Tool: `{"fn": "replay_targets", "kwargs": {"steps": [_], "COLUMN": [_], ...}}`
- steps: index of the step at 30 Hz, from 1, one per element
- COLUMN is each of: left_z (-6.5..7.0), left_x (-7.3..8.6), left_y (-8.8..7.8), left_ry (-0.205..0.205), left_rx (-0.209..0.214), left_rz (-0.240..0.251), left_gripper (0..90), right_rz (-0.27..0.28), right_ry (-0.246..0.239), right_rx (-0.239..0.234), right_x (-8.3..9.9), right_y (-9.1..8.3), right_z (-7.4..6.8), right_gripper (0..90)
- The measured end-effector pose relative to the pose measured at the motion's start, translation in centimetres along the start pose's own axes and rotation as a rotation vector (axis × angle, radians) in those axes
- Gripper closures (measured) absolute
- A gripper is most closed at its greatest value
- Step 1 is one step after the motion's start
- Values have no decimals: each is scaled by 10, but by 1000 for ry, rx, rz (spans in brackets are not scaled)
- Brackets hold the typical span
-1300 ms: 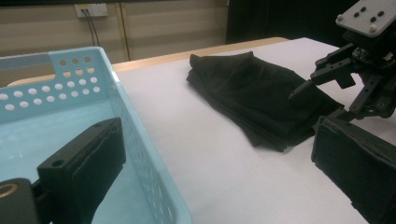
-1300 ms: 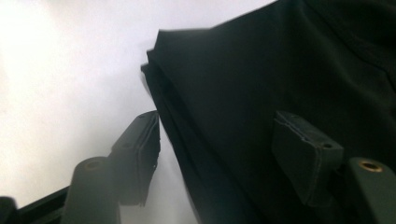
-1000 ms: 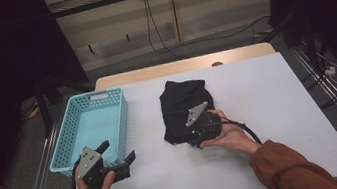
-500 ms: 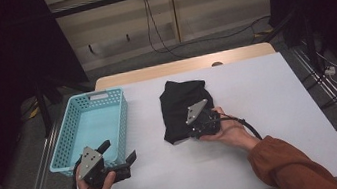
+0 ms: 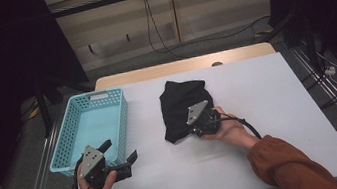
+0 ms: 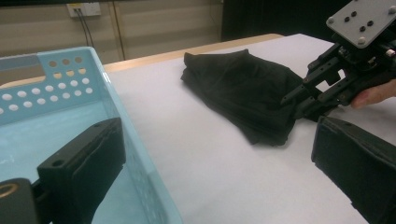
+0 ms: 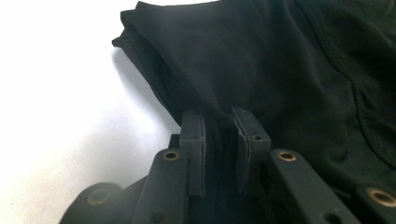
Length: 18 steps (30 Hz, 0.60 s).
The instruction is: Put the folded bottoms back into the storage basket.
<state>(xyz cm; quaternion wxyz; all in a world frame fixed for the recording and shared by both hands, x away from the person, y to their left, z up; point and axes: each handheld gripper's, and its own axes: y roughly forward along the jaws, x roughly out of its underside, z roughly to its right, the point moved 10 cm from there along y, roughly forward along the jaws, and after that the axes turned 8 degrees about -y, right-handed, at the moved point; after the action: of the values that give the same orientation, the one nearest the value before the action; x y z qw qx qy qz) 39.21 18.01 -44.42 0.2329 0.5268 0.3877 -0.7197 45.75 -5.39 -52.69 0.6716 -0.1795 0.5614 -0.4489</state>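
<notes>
Two hand-held grippers at work. Right hand-held gripper clamped on a fold of the black garment, jaws just drawn together, cloth pinched between the pads. Garment crumpled mid-desk, right of the light-blue basket. Left hand-held gripper gaping, holding nothing, hovering at the basket's near right corner, one jaw over the basket, the other above bare desk.
</notes>
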Motion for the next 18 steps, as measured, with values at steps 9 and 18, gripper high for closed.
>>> {"fn": "replay_targets", "kwargs": {"steps": [9, 18], "left_z": [4, 17], "left_x": [1, 1], "left_y": [3, 4], "left_ry": [11, 16], "left_rx": [5, 47], "left_rz": [-14, -36], "left_gripper": [30, 40], "right_rz": [14, 56], "right_ry": [57, 108], "right_rx": [19, -13], "right_x": [-2, -9], "right_y": [-1, -9], "right_z": [3, 2], "right_gripper": [842, 844]}}
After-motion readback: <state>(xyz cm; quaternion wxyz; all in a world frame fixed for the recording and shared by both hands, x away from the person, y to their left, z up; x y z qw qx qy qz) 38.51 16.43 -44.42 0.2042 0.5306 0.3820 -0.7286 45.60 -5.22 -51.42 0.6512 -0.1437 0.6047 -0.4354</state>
